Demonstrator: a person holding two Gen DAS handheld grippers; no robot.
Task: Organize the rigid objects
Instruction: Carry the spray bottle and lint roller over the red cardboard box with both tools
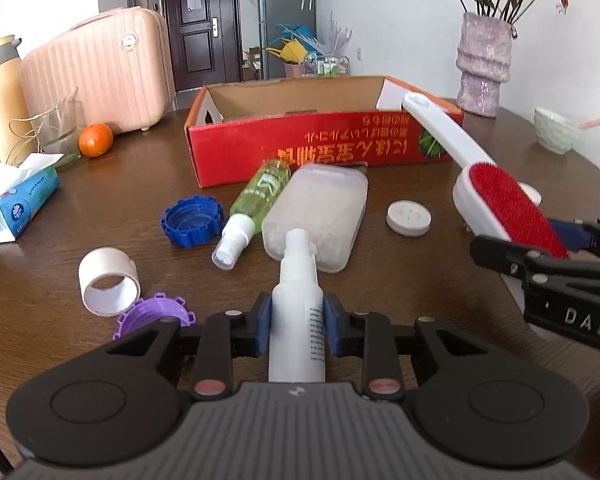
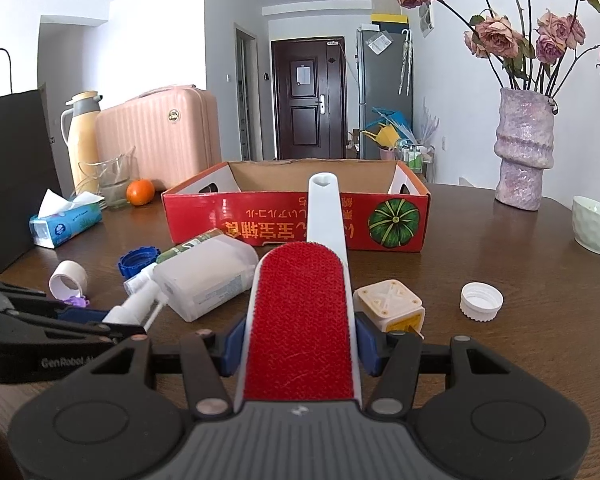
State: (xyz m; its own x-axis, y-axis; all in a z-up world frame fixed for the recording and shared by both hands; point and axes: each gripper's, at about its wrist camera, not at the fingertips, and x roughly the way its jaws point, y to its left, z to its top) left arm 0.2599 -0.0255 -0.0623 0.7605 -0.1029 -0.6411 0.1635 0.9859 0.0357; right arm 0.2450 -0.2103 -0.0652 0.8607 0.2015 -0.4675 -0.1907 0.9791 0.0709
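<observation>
The left claw (image 1: pixel 296 320) is clenching a white spray bottle (image 1: pixel 298 308), nozzle aiming straight at the red cardboard box (image 1: pixel 320 140) beyond; the right claw (image 2: pixel 300 344) is gripping a lint brush (image 2: pixel 300 320), handle likewise pointing boxward above the tabletop (image 1: pixel 120 200).

Bright even daylight; soft sheen on tabletop (image 1: pixel 112 200); strong fisheye bending, dark corners.
</observation>
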